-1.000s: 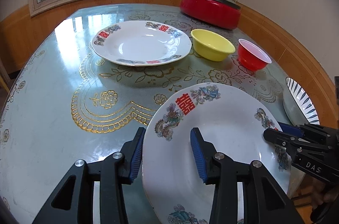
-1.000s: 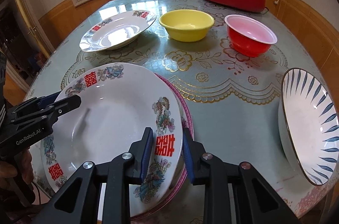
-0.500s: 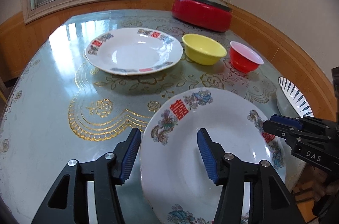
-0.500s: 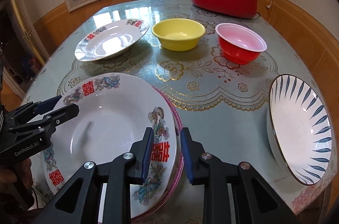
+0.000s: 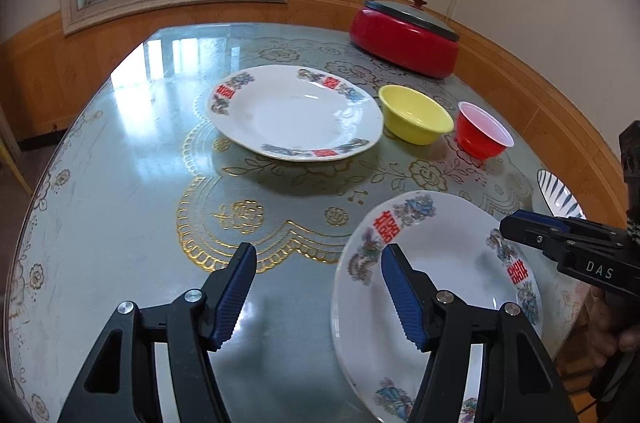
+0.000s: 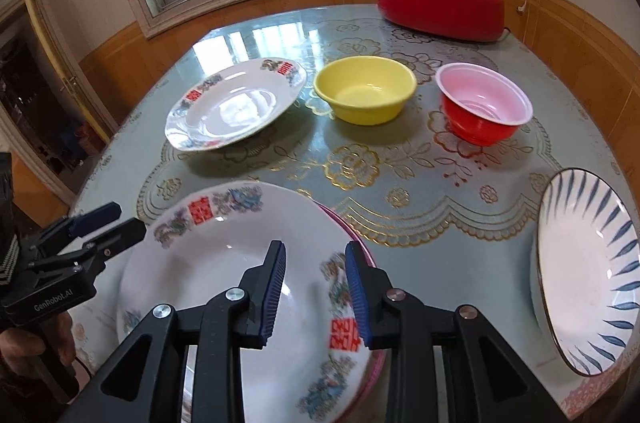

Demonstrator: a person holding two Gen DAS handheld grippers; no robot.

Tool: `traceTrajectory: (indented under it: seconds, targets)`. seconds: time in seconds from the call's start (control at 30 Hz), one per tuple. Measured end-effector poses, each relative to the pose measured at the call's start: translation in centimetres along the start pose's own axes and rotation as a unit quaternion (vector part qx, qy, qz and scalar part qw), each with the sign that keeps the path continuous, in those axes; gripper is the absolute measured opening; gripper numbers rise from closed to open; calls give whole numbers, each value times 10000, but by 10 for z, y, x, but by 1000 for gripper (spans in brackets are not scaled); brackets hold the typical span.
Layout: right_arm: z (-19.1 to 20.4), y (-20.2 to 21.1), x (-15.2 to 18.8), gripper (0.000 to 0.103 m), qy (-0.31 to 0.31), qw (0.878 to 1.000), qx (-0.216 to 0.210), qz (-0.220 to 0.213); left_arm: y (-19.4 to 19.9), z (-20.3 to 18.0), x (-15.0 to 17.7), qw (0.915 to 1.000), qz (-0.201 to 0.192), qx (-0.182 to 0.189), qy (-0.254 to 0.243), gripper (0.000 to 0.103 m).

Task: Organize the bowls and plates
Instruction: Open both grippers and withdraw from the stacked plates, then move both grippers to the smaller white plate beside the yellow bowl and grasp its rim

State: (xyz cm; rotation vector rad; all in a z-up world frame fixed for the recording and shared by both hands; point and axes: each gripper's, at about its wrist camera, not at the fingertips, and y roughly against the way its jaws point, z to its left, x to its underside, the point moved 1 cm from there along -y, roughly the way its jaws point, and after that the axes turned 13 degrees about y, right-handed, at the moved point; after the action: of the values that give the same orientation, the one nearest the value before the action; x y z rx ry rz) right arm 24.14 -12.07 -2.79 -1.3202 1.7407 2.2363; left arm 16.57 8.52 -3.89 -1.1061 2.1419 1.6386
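Both tongs had just let go of the near plate (image 6: 224, 279). It lay on a pink plate (image 6: 376, 363) at the worktop's (image 6: 420, 223) 6 o'clock edge. The left tongs (image 5: 316, 297) were opening wide beside it. The right tongs (image 6: 316, 293) were opening above its rim, gripping nothing. Another matching plate (image 6: 236, 103) waited at 11 o'clock.

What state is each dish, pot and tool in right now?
Near plate: stacked on pink plate.
Far plate: empty.
Yellow bowl: upright, empty.
Red bowl: upright, empty.
Striped plate: empty.
Pot: lidded.
Left tool: opening, empty.
Right tool: opening, empty.
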Motion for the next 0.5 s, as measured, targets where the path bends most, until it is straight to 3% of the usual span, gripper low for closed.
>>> traceTrajectory:
  seconds: [0.5]
  targets:
    - [1, -45, -57, 31, -753, 9938, -810, 133, -4, 35, -42, 9993, -51, -181, 325, 66]
